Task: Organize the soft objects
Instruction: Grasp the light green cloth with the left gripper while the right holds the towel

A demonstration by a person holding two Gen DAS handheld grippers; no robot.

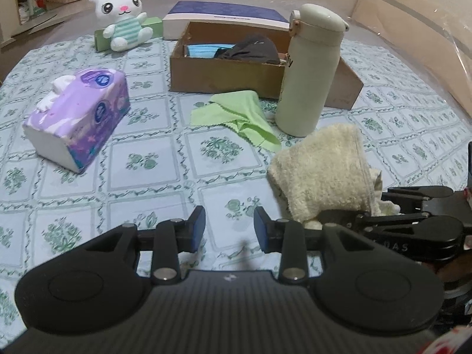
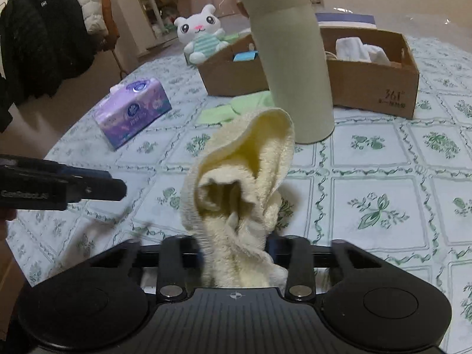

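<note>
My right gripper (image 2: 236, 253) is shut on a cream terry towel (image 2: 244, 171), which bunches up between its fingers above the flowered tablecloth. In the left wrist view the same towel (image 1: 321, 171) hangs at the right, in front of the right gripper (image 1: 407, 218). My left gripper (image 1: 230, 221) stands open over the cloth with nothing between its blue pads. A green cloth (image 1: 239, 115) lies crumpled in front of the cardboard box (image 1: 224, 73), which holds a dark garment (image 1: 250, 50), blue items and white cloths (image 2: 360, 50). A white plush bunny (image 1: 124, 20) sits at the far left.
A tall cream bottle (image 1: 309, 70) stands upright between the towel and the box. A purple tissue pack (image 1: 79, 118) lies on the left. A flat purple-topped box (image 1: 227, 14) sits behind the cardboard box. Dark coats (image 2: 44, 29) hang beyond the table's left edge.
</note>
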